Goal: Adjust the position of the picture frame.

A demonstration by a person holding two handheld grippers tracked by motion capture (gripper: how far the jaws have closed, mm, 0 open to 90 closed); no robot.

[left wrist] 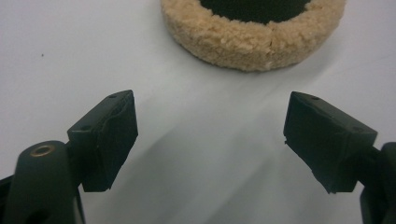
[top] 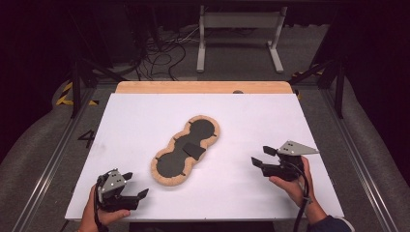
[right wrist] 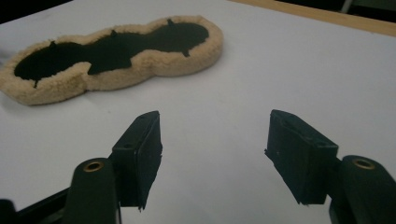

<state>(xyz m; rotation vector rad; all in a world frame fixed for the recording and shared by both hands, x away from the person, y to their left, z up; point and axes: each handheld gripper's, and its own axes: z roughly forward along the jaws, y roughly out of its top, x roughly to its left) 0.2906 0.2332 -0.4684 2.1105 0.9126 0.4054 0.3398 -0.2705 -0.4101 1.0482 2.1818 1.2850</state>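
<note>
A peanut-shaped pad (top: 185, 150) with a tan fleece rim and a black inner face lies in the middle of the white table, slanting from near left to far right. A black flap (top: 194, 150) sits across its narrow waist. My left gripper (top: 135, 186) rests at the table's near left corner, open and empty, with the pad's near end (left wrist: 254, 39) just ahead of its jaws. My right gripper (top: 262, 157) is held at the right side, open and empty, aimed left at the pad (right wrist: 112, 58), which lies well beyond its jaws.
The white sheet (top: 241, 121) covers a wooden tabletop whose far edge (top: 203, 87) shows. Beyond it on the floor stand a white frame (top: 239, 34) and loose cables (top: 159, 53). Dark metal rails (top: 338, 82) flank the table.
</note>
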